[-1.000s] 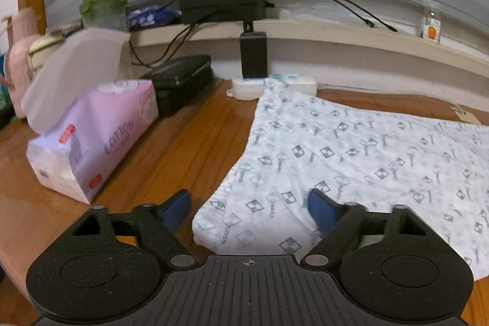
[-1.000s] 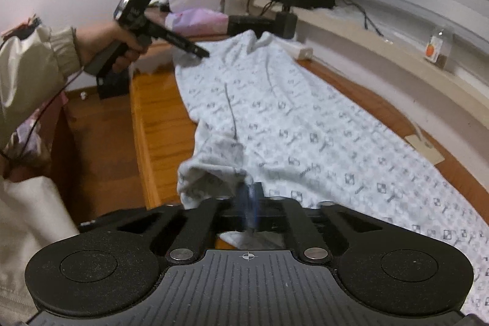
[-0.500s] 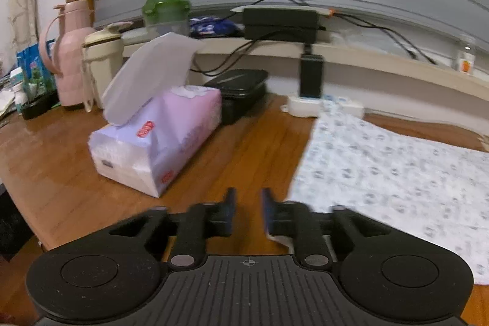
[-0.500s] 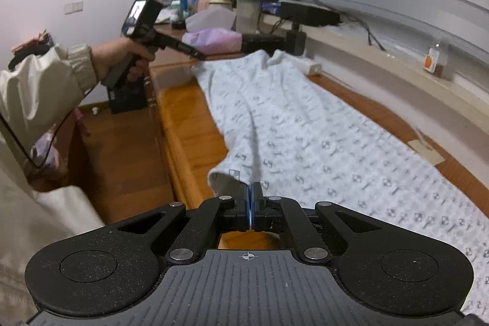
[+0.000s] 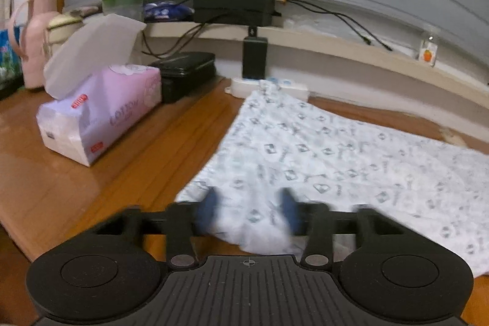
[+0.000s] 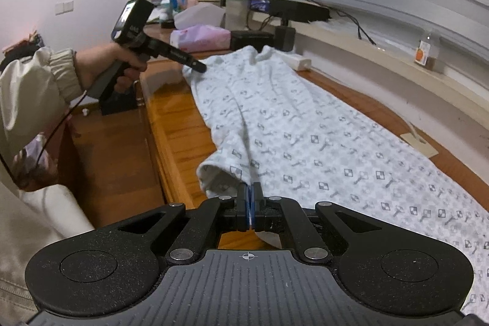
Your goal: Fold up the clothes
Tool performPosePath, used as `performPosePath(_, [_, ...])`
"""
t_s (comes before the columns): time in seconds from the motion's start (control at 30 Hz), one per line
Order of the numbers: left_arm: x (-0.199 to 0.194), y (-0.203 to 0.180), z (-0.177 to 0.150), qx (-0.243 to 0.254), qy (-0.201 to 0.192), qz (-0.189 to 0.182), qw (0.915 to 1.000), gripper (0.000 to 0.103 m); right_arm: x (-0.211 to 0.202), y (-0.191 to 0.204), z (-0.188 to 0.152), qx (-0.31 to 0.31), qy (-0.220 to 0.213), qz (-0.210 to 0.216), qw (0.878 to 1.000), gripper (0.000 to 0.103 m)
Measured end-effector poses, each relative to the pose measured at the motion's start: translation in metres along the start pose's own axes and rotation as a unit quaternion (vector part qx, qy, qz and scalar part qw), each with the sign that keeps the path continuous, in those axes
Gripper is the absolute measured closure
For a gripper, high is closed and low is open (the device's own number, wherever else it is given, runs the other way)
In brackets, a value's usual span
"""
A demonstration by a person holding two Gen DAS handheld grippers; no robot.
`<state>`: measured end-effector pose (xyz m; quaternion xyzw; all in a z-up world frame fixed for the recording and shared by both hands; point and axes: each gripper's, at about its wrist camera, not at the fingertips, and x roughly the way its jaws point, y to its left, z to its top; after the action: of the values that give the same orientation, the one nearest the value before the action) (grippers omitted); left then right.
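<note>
A white garment (image 5: 336, 158) with a grey print lies stretched along the wooden table (image 5: 91, 179). My left gripper (image 5: 249, 210) is at its near corner. Its blurred blue pads (image 5: 207, 211) sit on either side of a bunched fold of cloth, and the jaws are closing on it. In the right wrist view the same garment (image 6: 305, 127) runs away from me. There the left gripper (image 6: 198, 67), held in a person's hand (image 6: 104, 69), touches the far corner. My right gripper (image 6: 250, 200) is shut on the near hem, with a thin edge of cloth between its pads.
A pink tissue pack (image 5: 101, 115) and a black case (image 5: 186, 72) stand left of the garment. A white power strip (image 5: 269, 87) lies at its far end under a ledge with cables. The table's front edge (image 6: 165, 142) drops to the floor on the left.
The left gripper's jaws have narrowed from wide open to close around a bunch of cloth at the corner. The right gripper has kept its pinch on the hem.
</note>
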<state>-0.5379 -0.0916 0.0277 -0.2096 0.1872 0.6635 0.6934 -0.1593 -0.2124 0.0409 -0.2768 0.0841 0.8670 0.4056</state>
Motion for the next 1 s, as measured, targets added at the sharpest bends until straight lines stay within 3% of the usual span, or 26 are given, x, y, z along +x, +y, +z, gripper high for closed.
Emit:
performPosePath(0.03, [-0.002,0.002,0.000,0.001,-0.007,0.003,1.0000,0.093,-0.001,0.000,0.000,0.001,-0.004,0.001,1.000,0.101])
performPosePath(0.17, [-0.009,0.023,0.000,-0.017,-0.010,0.004,0.9998,0.093,-0.010,0.006,0.001,0.005,-0.007,0.029,1.000,0.101])
performPosePath(0.27, [-0.010,0.026,-0.005,-0.001,0.004,0.002,1.0000,0.090,-0.006,0.016,-0.001,-0.007,0.007,0.043,0.999,0.101])
performPosePath(0.37, [-0.018,0.027,-0.003,0.002,0.008,0.006,0.9999,0.073,-0.001,0.016,-0.004,0.002,0.013,0.046,0.999,0.101])
performPosePath(0.43, [-0.025,0.024,0.000,0.011,-0.003,0.031,0.9994,0.057,-0.002,0.013,-0.003,0.005,0.011,0.048,0.999,0.100])
performPosePath(0.5, [-0.029,0.018,0.007,0.021,-0.015,0.035,0.9991,0.053,-0.007,0.015,-0.002,-0.003,0.006,0.041,0.999,0.098])
performPosePath(0.67, [-0.027,-0.014,0.030,0.045,-0.030,-0.015,0.9984,0.044,-0.010,0.017,-0.003,-0.023,0.007,0.028,0.999,0.088])
performPosePath(0.73, [-0.016,-0.037,0.038,0.073,-0.022,-0.040,0.9963,0.043,-0.006,0.018,-0.005,-0.030,0.012,0.028,0.999,0.082])
performPosePath(0.83, [0.007,-0.079,0.048,0.128,-0.009,-0.073,0.9890,0.041,0.001,0.022,-0.009,-0.038,0.022,0.028,0.999,0.082])
performPosePath(0.9, [0.023,-0.107,0.054,0.160,-0.002,-0.093,0.9827,0.042,0.004,0.026,-0.009,-0.047,0.025,0.026,0.998,0.080])
performPosePath(1.0, [0.048,-0.140,0.061,0.194,0.022,-0.126,0.9728,0.054,0.008,0.030,-0.006,-0.062,0.020,0.014,0.998,0.073])
